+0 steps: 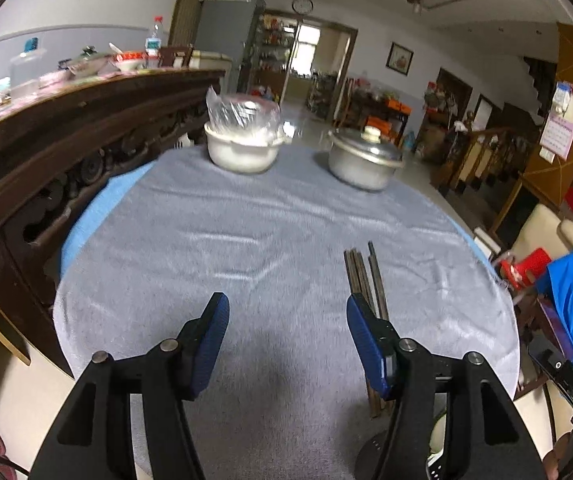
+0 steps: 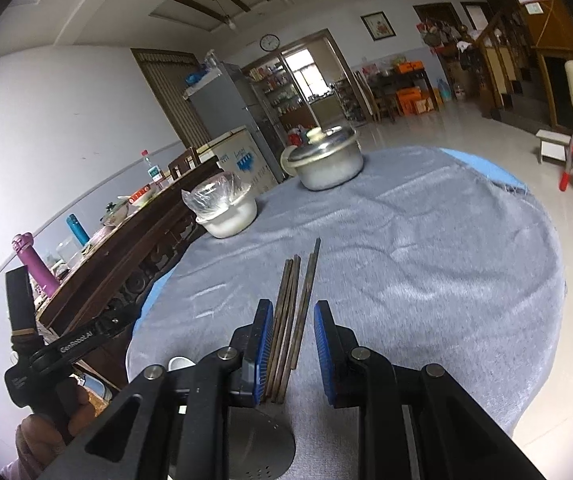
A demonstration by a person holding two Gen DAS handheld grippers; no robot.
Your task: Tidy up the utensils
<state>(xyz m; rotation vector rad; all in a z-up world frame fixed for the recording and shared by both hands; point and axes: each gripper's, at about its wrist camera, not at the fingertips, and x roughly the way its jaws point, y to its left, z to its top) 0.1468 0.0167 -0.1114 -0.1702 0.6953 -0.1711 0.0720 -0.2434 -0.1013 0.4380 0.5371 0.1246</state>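
Here chopsticks (image 2: 292, 312) lie between the right tool's (image 2: 293, 354) parted pads.

Soft daylight enters through the far doorway (image 1: 306, 46); fisheye bending darkens the edges, and the pots (image 1: 362, 160) look slightly blurred.

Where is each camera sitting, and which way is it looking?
Left wrist: sits on the left gripper, looking along its open fingers over the grey cloth toward two pots; chopsticks lie beside its fingers.
Right wrist: sits on the right gripper, looking across the cloth; chopsticks lie between its fingers, untouched on one side. A hand shows at the left.
Both share the chopsticks, white pot and metal pot.
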